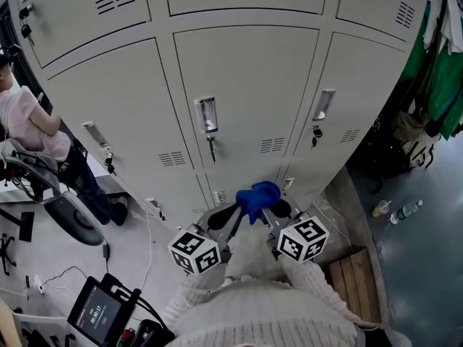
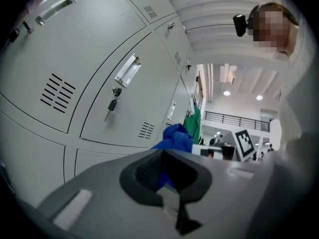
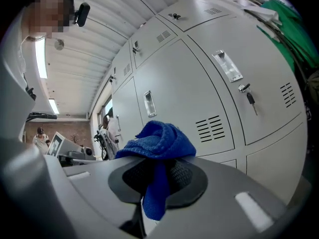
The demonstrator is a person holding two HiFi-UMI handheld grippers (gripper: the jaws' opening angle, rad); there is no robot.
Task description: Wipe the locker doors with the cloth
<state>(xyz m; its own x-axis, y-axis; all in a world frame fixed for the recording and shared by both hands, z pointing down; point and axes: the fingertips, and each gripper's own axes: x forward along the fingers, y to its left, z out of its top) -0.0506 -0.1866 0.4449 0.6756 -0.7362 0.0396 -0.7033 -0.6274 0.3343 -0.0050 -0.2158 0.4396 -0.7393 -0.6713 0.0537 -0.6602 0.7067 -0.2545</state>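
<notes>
A blue cloth [image 1: 258, 196] is bunched up in front of the lower grey locker doors [image 1: 246, 92], held between both grippers. In the head view, my left gripper [image 1: 234, 211] meets the cloth from the left and my right gripper [image 1: 270, 208] from the right. The left gripper view shows my left gripper [image 2: 163, 172] with jaws shut on a fold of the cloth [image 2: 175, 137]. My right gripper [image 3: 158, 177] is also shut on the cloth [image 3: 160, 142], which drapes over its jaw tips with a strip hanging down between them. The cloth is off the doors.
Keys hang in the door locks [image 1: 210, 147]. A seated person [image 1: 29, 125] and a chair are at the left. A tablet-like device [image 1: 98, 313] and cables lie on the floor. At the right are a wooden pallet [image 1: 351, 280], bottles [image 1: 405, 210] and hanging green clothes [image 1: 440, 74].
</notes>
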